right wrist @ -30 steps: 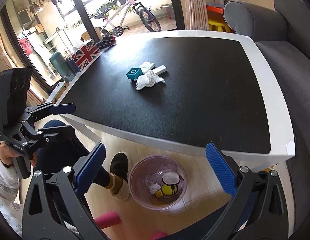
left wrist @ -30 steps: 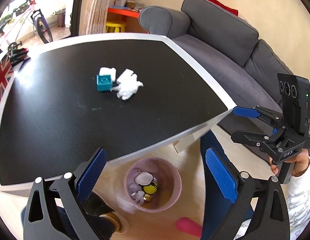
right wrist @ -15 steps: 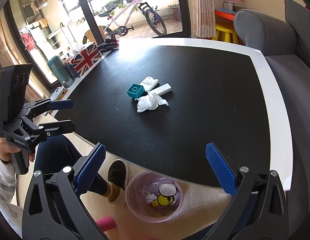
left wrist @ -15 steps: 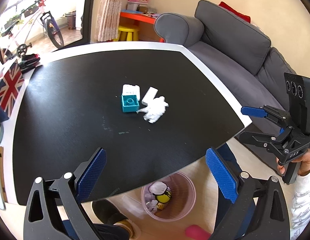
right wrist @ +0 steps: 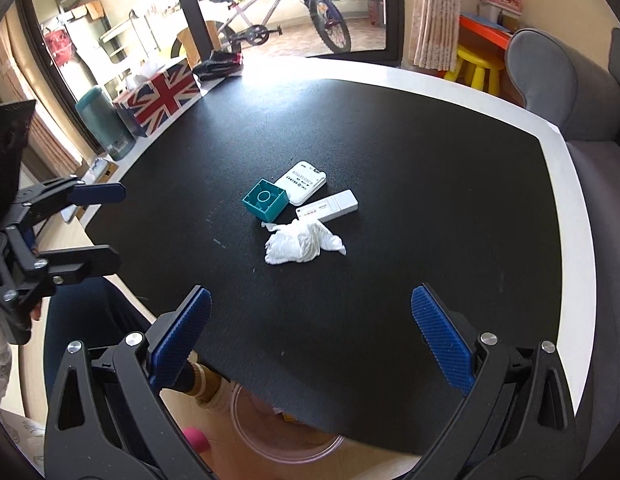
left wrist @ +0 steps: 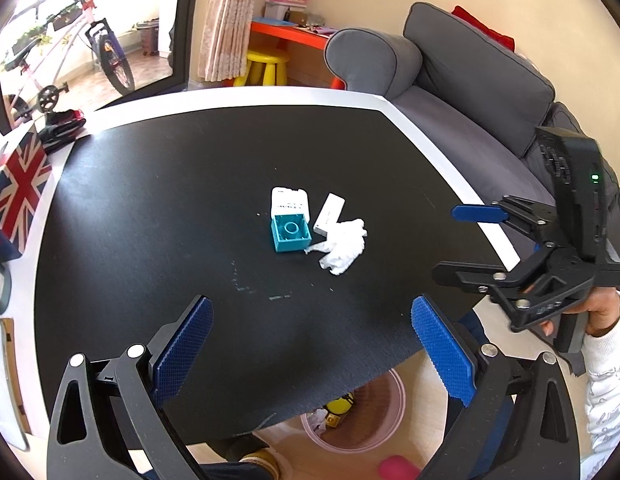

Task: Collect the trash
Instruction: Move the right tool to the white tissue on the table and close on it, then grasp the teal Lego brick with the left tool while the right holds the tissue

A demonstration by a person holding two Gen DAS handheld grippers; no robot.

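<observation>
A crumpled white tissue [left wrist: 344, 246] [right wrist: 299, 244] lies mid-table beside a teal plastic block [left wrist: 290, 234] [right wrist: 265, 200], a flat white packet [left wrist: 289, 202] [right wrist: 301, 182] and a narrow white stick [left wrist: 329, 214] [right wrist: 328, 208]. My left gripper [left wrist: 310, 352] hovers open over the near table edge, nothing between its blue pads. My right gripper [right wrist: 310, 350] is also open and empty, above the near edge; it shows in the left wrist view [left wrist: 470, 242] at the right. A pink trash bin [left wrist: 362, 416] [right wrist: 269, 446] with scraps stands on the floor, partly hidden under the table.
The black table has a white rim [left wrist: 442, 160] [right wrist: 566, 184]. A Union Jack box [left wrist: 17, 192] [right wrist: 161, 94] and a green canister [right wrist: 103, 124] stand at its left side. A grey sofa [left wrist: 470, 92] is right of the table. A person's shoe [right wrist: 207, 386] is beside the bin.
Both grippers rose and moved forward over the table; the tissue cluster now sits closer to centre view and the bin has slipped mostly under the table edge. Both stayed open.
</observation>
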